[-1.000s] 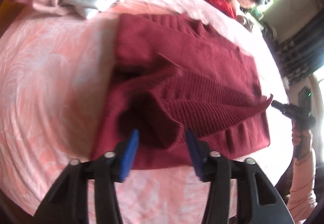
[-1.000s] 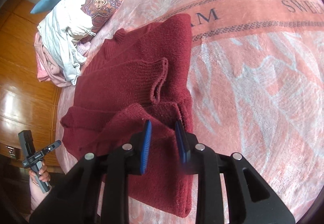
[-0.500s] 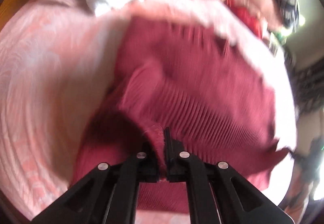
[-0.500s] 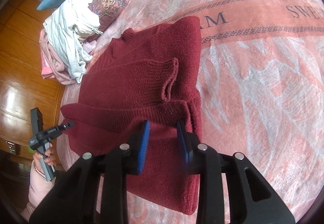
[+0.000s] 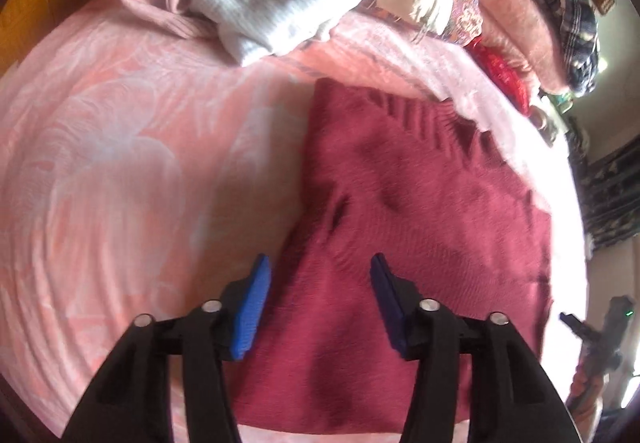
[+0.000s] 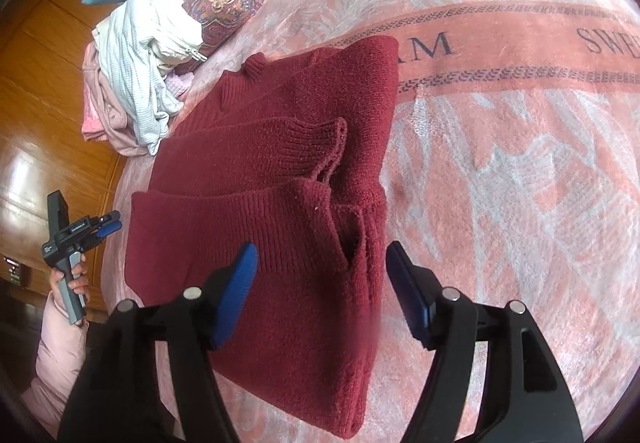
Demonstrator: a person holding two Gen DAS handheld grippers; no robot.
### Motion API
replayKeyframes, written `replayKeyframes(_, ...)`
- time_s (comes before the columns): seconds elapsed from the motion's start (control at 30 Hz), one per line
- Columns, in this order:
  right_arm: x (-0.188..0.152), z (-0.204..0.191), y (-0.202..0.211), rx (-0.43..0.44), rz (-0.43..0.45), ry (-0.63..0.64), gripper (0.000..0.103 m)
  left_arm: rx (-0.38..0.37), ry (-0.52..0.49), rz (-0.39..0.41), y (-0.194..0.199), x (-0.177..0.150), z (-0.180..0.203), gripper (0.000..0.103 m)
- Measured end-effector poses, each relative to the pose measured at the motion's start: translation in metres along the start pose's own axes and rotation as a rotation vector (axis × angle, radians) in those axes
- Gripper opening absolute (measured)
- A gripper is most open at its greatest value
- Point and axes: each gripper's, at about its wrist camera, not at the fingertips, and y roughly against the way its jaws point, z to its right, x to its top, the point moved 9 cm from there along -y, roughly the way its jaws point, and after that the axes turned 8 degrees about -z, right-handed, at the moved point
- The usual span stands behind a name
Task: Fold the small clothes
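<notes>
Sweater (image 6: 280, 179) folded on pink blanket (image 6: 500, 183), left gripper (image 5: 318, 303) and right gripper (image 6: 320, 283) just released, empty above it.

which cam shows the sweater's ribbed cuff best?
Right wrist. The ribbed cuff lies sharp and unblocked on top of the folded maroon sweater, ribs and open end both readable. In the left wrist view the sweater is motion-blurred, and no cuff can be picked out.
</notes>
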Motion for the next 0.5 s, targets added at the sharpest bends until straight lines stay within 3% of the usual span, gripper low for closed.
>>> replayKeyframes(0.2,0.002,-0.013,-0.021,-0.074,-0.057,0.065,0.068,0.038,-0.071,-0.022,-0.016,-0.001,0.005,0.059)
replayKeyframes(0.4,0.008,-0.005,-0.041,-0.135,-0.100,0.048,0.069,0.110,-0.165,-0.039,-0.035,-0.001,0.015,0.064)
replayKeyframes(0.47,0.008,-0.006,-0.047,-0.140,-0.112,0.068,0.063,0.117,-0.187,-0.052,-0.041,-0.002,0.020,0.062)
replayKeyframes(0.5,0.008,-0.007,-0.050,-0.140,-0.118,0.078,0.054,0.121,-0.200,-0.059,-0.044,-0.003,0.022,0.058)
